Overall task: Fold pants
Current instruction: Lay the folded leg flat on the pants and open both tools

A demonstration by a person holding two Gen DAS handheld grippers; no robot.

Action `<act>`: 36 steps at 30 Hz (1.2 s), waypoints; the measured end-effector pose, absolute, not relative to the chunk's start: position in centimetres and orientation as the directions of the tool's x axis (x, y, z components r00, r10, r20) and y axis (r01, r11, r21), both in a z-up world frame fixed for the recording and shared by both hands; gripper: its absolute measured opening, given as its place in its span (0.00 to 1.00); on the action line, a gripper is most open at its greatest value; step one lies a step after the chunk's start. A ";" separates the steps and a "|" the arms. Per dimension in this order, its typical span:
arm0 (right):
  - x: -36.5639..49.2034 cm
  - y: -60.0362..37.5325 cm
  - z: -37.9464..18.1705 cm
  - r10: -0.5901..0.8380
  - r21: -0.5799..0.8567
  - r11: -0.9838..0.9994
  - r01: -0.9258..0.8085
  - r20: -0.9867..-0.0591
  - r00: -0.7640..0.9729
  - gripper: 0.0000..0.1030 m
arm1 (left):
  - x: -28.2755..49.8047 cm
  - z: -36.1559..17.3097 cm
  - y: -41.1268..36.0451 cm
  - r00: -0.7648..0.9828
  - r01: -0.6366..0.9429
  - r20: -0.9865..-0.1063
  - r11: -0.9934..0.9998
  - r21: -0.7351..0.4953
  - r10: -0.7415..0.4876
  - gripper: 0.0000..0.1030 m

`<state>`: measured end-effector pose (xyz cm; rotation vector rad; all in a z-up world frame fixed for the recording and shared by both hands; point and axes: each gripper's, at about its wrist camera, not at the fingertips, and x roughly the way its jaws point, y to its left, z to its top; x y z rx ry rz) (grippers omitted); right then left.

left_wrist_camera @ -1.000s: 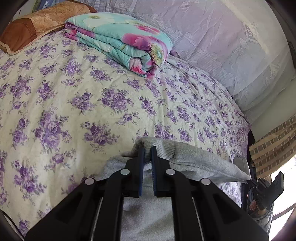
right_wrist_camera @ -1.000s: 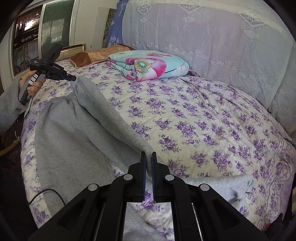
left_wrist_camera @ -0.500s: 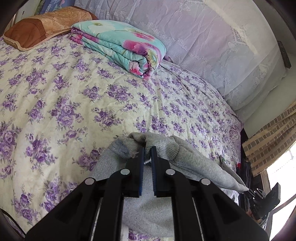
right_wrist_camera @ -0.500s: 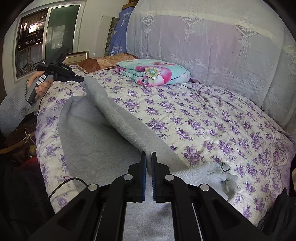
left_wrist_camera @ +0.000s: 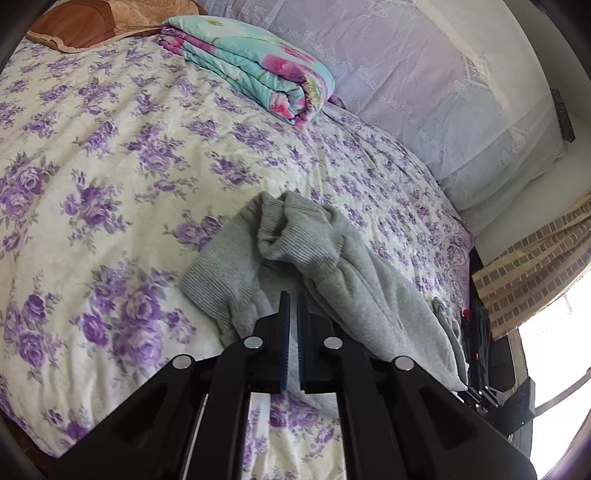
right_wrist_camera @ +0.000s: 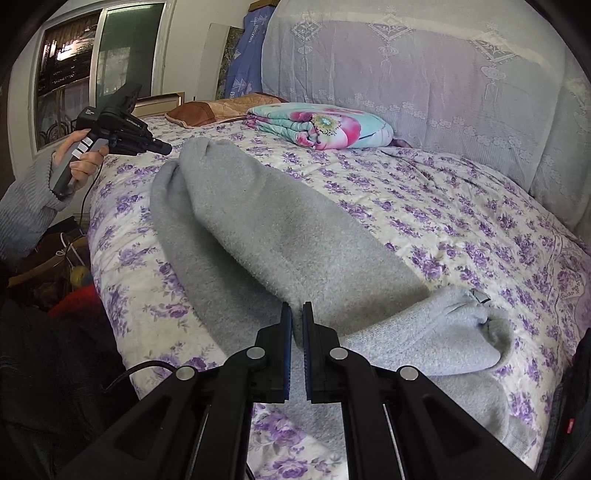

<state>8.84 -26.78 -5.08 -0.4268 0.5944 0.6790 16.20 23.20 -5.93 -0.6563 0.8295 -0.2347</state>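
From my left wrist camera, I see my left gripper (left_wrist_camera: 292, 295) pinched almost all the way together. The grey pants (left_wrist_camera: 314, 258) lie on the bed (left_wrist_camera: 110, 166), right in front of the tips. I cannot tell if a bit of cloth is caught between the tips or just lying under them. The stretchy band of the pants is bunched up. A folded flowery blanket (left_wrist_camera: 251, 70) sits far back near a brown pillow (left_wrist_camera: 99, 22).

From my right wrist camera, my right gripper (right_wrist_camera: 296, 314) is pinched tight on the edge of the grey pants (right_wrist_camera: 277, 236). One leg is folded over the other, and the long grey shape runs away toward the far left. There I see a hand (right_wrist_camera: 83, 158) holding my left gripper (right_wrist_camera: 162, 147), near the far end of the pants. The flowery blanket (right_wrist_camera: 325, 125) rests behind.
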 end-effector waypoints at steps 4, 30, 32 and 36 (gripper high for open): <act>8.8 -26.8 -5.0 0.457 -0.166 0.709 -0.685 -0.631 0.627 0.05 | 17.3 -5.7 21.5 0.656 -0.054 -0.593 0.755 -0.654 -0.467 0.57; 7.0 -24.8 -9.5 0.469 -0.102 0.665 -0.740 -0.714 0.520 0.05 | 16.3 -11.7 24.9 0.650 -0.120 -0.529 0.614 -0.780 -0.545 0.14; 7.0 -24.8 -9.7 0.465 -0.107 0.665 -0.739 -0.716 0.521 0.05 | 15.6 -11.3 25.0 0.659 -0.120 -0.521 0.608 -0.785 -0.543 0.16; 7.0 -24.5 -10.2 0.452 -0.117 0.668 -0.735 -0.721 0.526 0.06 | 13.5 -7.7 24.2 0.722 -0.113 -0.546 0.706 -0.700 -0.426 0.18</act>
